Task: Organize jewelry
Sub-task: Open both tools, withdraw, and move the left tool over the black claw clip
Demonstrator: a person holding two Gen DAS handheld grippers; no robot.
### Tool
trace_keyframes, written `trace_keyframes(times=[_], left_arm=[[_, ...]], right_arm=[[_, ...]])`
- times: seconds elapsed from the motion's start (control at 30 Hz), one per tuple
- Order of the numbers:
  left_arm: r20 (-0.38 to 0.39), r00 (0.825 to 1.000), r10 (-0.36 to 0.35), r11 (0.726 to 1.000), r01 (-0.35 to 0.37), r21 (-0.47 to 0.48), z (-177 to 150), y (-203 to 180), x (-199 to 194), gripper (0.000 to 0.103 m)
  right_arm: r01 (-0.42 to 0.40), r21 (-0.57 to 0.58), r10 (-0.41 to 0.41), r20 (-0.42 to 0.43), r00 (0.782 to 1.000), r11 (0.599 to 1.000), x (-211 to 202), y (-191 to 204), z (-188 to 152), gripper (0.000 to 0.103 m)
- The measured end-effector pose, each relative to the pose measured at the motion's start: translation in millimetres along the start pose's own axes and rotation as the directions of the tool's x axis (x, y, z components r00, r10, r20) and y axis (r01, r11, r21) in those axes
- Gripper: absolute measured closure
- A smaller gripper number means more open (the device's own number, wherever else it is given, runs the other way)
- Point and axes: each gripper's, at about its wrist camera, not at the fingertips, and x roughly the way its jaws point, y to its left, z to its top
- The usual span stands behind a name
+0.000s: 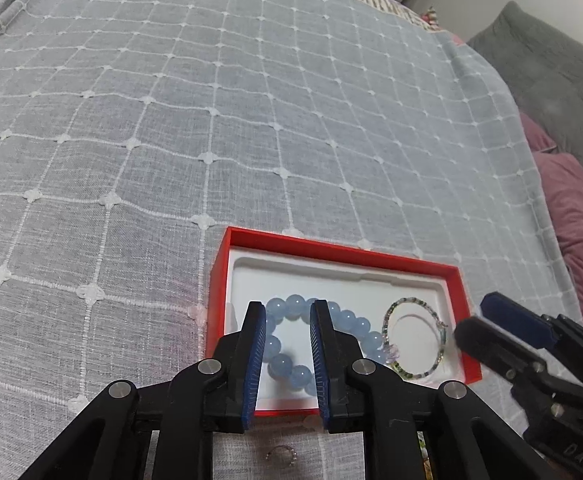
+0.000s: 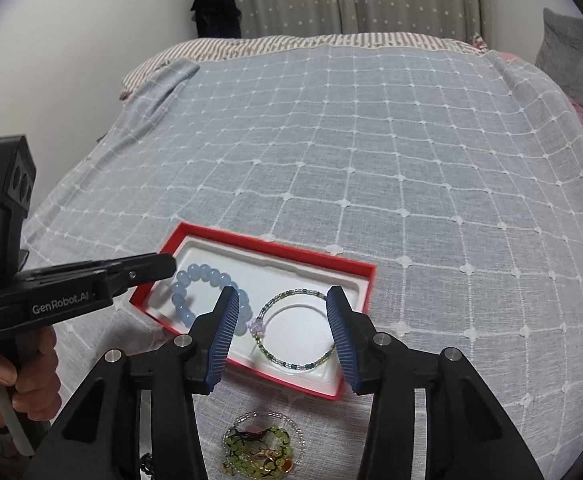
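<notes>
Jewelry is seen partly sorted: a bracelet of large round pale-blue beads (image 2: 207, 294) and a thin ring-shaped bracelet of small green and clear beads (image 2: 291, 330) are lying side by side, touching or nearly so, in the white moulded insert of a shallow red rectangular cardboard box (image 2: 275, 246), which is set on a bed covered by a grey-blue cloth with a white grid pattern (image 2: 371, 152).

The left gripper (image 1: 287, 360) is held over the near end of the box with its jaws narrowly parted; nothing is gripped between them, and the blue beads are seen in the gap beyond. The right gripper (image 2: 283, 336) is spread wide above the thin bracelet and is likewise empty.

Two pieces are therefore judged as stowed. More remains outside the box: a small heap of jewelry with yellow-green, gold and pearl-like pieces (image 2: 263, 446) is lying on the cloth just in front of it, below the right gripper. What the heap holds cannot be made out in detail. Its transfer into the box appears to be the work left.
</notes>
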Motion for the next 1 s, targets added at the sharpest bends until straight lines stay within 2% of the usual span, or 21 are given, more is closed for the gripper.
trace_keyframes(times=[0.23, 0.37, 0.5, 0.6, 0.83, 1.0], left_arm=[[0.023, 0.999, 0.024, 0.999, -0.025, 0.023, -7, -5, -15, 0.086], [0.024, 0.999, 0.023, 0.999, -0.024, 0.047, -14, -11, -23, 0.084], [0.011, 1.000, 0.015, 0.998, -0.016, 0.055, -21, -14, -27, 0.075], [-0.007, 1.000, 0.017, 0.998, -0.017, 0.061, -25, -18, -27, 0.071], [-0.061, 0.998, 0.018, 0.997, -0.014, 0.072, -43, -25, -23, 0.071], [-0.077, 0.997, 0.008, 0.997, -0.001, 0.082, -55, -30, -28, 0.071]], right_arm=[[-0.009, 0.057, 0.009, 0.004, 1.000, 0.998, -20, -9, -6, 0.055], [-0.042, 0.099, 0.042, 0.000, 0.999, 0.994, -34, -12, -13, 0.055], [-0.049, 0.111, 0.051, -0.014, 0.999, 0.993, -48, -10, -22, 0.055], [-0.059, 0.138, 0.064, -0.034, 0.997, 0.989, -52, -13, -25, 0.055], [-0.056, 0.179, 0.073, -0.087, 0.994, 0.982, -58, -16, -43, 0.056], [-0.083, 0.196, 0.098, -0.072, 0.993, 0.977, -75, -18, -54, 0.057]])
